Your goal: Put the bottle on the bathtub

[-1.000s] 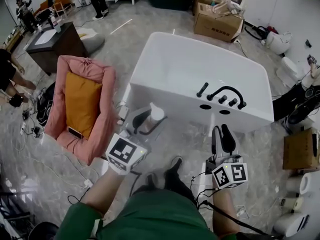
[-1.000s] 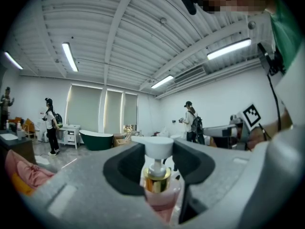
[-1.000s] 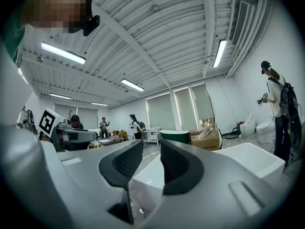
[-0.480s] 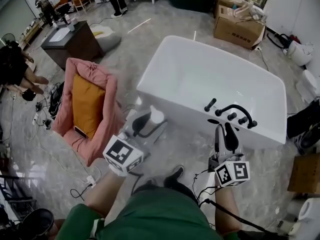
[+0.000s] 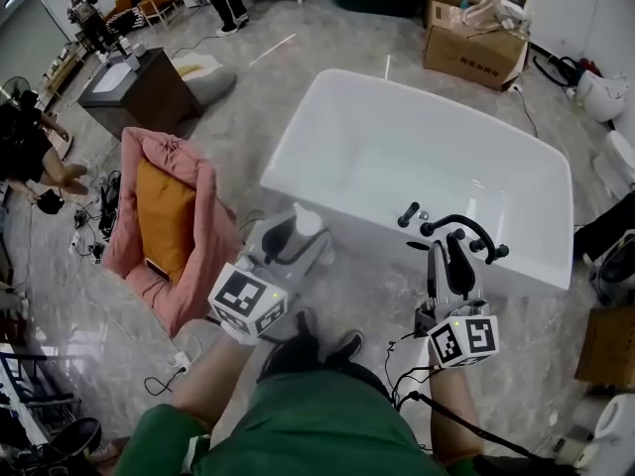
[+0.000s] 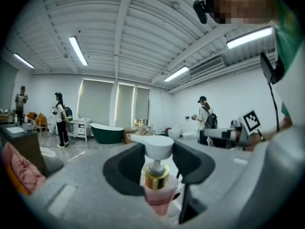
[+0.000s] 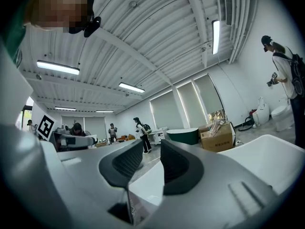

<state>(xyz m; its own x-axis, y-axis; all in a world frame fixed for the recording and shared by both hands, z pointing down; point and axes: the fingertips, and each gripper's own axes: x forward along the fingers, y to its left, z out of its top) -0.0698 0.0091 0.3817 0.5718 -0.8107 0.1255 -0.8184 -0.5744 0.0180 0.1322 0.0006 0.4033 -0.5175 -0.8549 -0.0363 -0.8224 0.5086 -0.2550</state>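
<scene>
There are two hand-held grippers, one bottle, one white bathtub [image 5: 437,152] filling the centre and right of the head view, and a second, dark green bathtub [image 6: 106,133] far off at the middle left of the left gripper view. One pink armchair [image 5: 203,241] with one orange cushion [image 5: 163,206] stands at the left, one cardboard box [image 5: 474,43] at the upper right, and one black faucet set [image 5: 458,230] sits on the white tub's near rim.

The bottle [image 6: 156,175] is a pump bottle. It has a white pump head, a gold collar and a clear pink body. It stands upright between the jaws of the left gripper [image 6: 158,163], which pinch it at the neck and shoulder. In the head view the bottle [image 5: 307,222] is left of centre, just off the tub's lower left corner, held in the air and not on the rim.

The left gripper [image 5: 288,238] angles toward the upper right of the frame on a bare forearm reaching out from a green-clad body at the bottom. The right gripper [image 5: 448,258] points straight up the frame, its tips just short of the faucet. In its own view the right gripper [image 7: 151,163] has its jaws a little apart, with nothing between them.
</scene>
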